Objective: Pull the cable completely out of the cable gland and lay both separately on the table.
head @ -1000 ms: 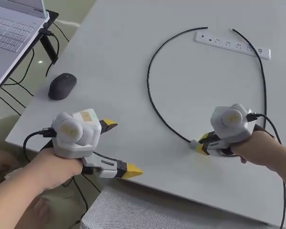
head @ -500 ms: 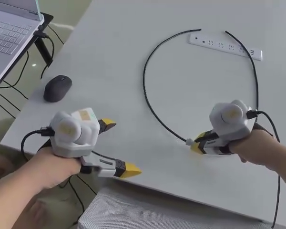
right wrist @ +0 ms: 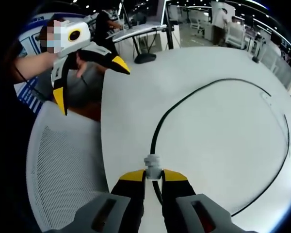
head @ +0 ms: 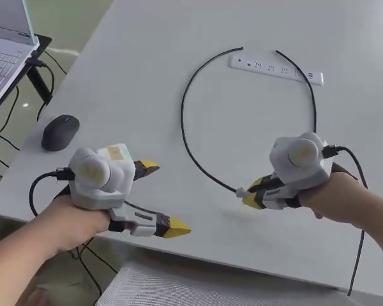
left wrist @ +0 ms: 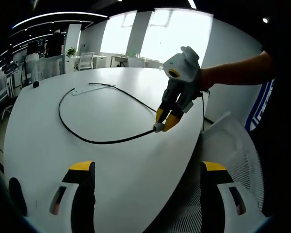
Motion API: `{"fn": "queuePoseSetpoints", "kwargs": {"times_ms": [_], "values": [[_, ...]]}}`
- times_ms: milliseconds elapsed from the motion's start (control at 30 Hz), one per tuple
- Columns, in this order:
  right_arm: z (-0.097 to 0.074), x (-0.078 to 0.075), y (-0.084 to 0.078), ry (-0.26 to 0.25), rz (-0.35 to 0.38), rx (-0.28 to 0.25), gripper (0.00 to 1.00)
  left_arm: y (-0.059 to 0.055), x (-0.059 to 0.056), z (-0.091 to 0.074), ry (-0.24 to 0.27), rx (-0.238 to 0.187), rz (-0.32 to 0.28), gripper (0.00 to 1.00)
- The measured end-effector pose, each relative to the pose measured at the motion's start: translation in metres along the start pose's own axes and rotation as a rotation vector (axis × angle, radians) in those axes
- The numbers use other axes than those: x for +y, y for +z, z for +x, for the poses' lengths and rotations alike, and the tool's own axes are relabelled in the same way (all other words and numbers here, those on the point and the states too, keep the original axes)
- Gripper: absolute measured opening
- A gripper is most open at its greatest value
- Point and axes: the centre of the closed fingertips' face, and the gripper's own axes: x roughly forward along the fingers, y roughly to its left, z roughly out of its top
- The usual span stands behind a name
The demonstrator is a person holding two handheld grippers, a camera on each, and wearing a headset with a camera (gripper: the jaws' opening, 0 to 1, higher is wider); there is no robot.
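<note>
The right gripper (head: pixel 249 195) held its jaws closed on the black cable (head: pixel 182 121) just behind the white cable gland (head: pixel 241 191), at the near right of the surface (head: pixel 147 76). The left gripper (head: pixel 165 197) hovered with jaws wide open by the near left edge. The pull looked not yet begun, and the next move would likely need the left gripper to cross over and clamp the gland.

Two hand-held grippers are being held at one white table (head: pixel 147 76). The left gripper (head: pixel 167 197) is hanging with jaws spread wide, and the right gripper (head: pixel 250 193) is pinching the one black cable (head: pixel 185 121). One white cable gland (head: pixel 241 191) is sitting just ahead of the right gripper's tips. One power strip (head: pixel 274 69) is lying well beyond the right gripper. One mouse (head: pixel 59 132) and one laptop (head: pixel 3 44) are lying beyond the left gripper, and one mesh chair (head: pixel 179 287) is standing below it.
</note>
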Motion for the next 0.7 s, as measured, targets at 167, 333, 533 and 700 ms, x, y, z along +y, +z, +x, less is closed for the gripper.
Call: {"fn": "queuePoseSetpoints", "kwargs": {"times_ms": [167, 333, 533, 700], "values": [[-0.009, 0.009, 0.004, -0.011, -0.018, -0.018, 0.07, 0.016, -0.006, 0.008, -0.034, -0.018, 0.029, 0.89], [-0.016, 0.019, 0.010, -0.022, -0.038, -0.038, 0.07, 0.026, -0.013, 0.019, -0.071, -0.023, 0.051, 0.87], [-0.023, 0.031, 0.011, -0.032, -0.070, -0.041, 0.07, 0.036, -0.027, 0.030, -0.125, -0.027, 0.072, 0.86], [-0.028, 0.036, 0.012, -0.043, -0.098, -0.043, 0.07, 0.044, -0.035, 0.038, -0.165, -0.039, 0.096, 0.85]]}}
